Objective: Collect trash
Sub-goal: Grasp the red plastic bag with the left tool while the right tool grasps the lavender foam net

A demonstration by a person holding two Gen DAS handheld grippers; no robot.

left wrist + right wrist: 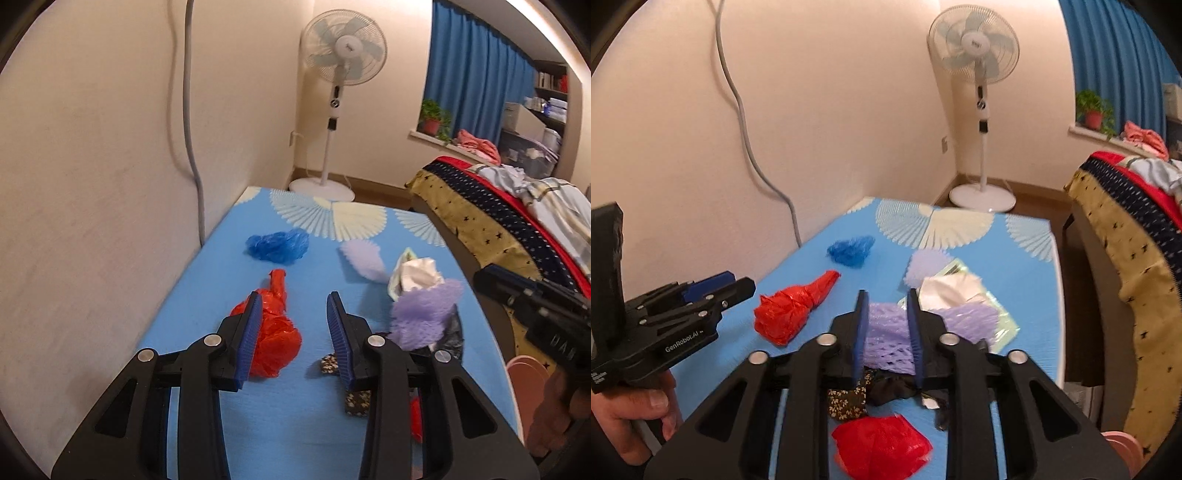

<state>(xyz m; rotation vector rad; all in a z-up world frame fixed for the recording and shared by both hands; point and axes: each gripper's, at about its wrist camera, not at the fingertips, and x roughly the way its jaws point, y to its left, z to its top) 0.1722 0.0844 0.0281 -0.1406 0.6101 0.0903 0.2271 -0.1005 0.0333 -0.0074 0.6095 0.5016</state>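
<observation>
Two grippers work over a desk covered in a blue cloth with pale fan shapes. Nearest in the right wrist view lies a flat red bag, and just beyond it a dark flowered scrap beside some black plastic. The right gripper pinches a piece of purple foam netting between its blue pads, the netting filling the gap between them. The left gripper has its jaws partly spread with nothing between them; a crumpled red bag with a twisted neck lies on the desk just under and beside its left finger, and whether they touch is hard to tell. A hand holds that gripper's handle at the left edge of the right wrist view.

Past the netting sit a crumpled white wrapper on a clear yellowish sheet, then a second pale purple net, and farther left a scrunched blue bag. Beyond the desk a white standing fan stands on the floor by the wall, with a blue curtain and a potted plant on the sill. A bed with rumpled covers runs along the right.
</observation>
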